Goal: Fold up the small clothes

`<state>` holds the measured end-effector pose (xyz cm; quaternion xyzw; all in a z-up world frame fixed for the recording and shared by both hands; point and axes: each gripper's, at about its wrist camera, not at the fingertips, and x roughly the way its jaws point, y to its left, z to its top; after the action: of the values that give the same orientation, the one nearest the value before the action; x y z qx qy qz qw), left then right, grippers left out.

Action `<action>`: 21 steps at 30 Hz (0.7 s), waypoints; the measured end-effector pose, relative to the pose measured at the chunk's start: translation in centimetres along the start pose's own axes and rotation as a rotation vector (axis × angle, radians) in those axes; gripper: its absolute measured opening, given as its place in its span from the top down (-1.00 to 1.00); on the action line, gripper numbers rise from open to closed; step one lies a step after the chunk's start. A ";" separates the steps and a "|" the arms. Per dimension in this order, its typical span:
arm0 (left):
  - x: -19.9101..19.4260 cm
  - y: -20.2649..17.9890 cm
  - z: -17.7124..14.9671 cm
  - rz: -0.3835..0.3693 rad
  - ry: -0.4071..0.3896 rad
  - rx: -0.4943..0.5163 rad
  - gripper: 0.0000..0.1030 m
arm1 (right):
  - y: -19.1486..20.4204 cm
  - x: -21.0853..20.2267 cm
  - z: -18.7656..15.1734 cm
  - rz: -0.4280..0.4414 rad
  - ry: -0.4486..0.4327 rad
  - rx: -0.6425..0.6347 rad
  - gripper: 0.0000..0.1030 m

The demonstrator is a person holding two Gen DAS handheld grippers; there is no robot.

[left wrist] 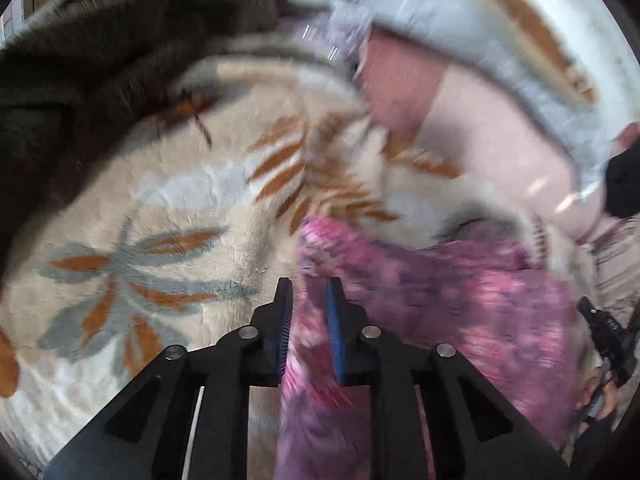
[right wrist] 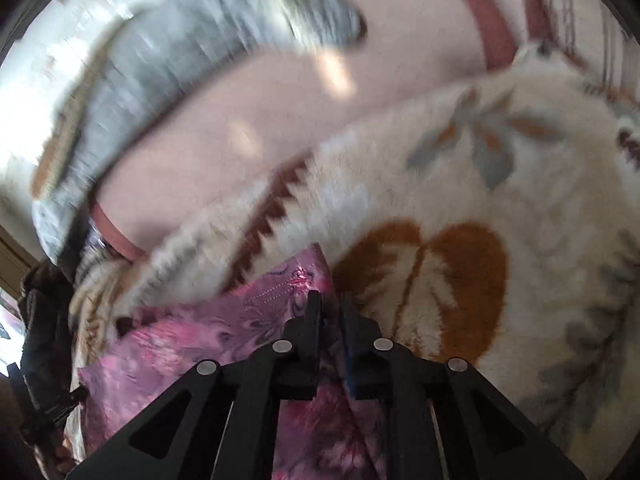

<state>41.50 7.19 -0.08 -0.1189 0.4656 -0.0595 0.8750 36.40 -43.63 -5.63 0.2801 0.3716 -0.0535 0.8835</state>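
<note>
A small pink and purple patterned garment (left wrist: 440, 288) lies on a cream fleece blanket with orange and grey leaf prints (left wrist: 180, 208). My left gripper (left wrist: 310, 292) is shut on the garment's left edge, cloth bunched between its blue pads. In the right wrist view the same garment (right wrist: 192, 344) spreads left and below my right gripper (right wrist: 330, 304), which is shut on its corner over the blanket (right wrist: 520, 208). The other gripper shows at the right edge of the left wrist view (left wrist: 608, 336). Both views are motion-blurred.
A dark brown knitted garment (left wrist: 100, 40) is heaped at the upper left. A pale pink garment (left wrist: 500, 132) and a grey-blue one (left wrist: 460, 20) lie behind; they also show in the right wrist view (right wrist: 280, 112), (right wrist: 180, 60).
</note>
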 end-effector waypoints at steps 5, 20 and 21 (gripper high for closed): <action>-2.6 -2.3 -4.9 -0.126 0.016 0.023 0.15 | 2.8 -3.9 -2.6 0.217 -0.015 -0.077 0.55; -4.0 -2.7 -14.0 -0.102 0.156 -0.040 -0.12 | -0.5 -9.3 -12.2 0.075 0.262 -0.114 0.33; -4.0 -2.7 -14.3 -0.114 0.170 -0.055 -0.13 | -1.1 -10.9 -12.1 0.072 0.220 -0.083 0.26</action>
<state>27.43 3.25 -3.85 -0.1635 0.5321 -0.1063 0.8239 20.66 -39.31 -5.51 0.2609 0.4579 0.0248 0.8495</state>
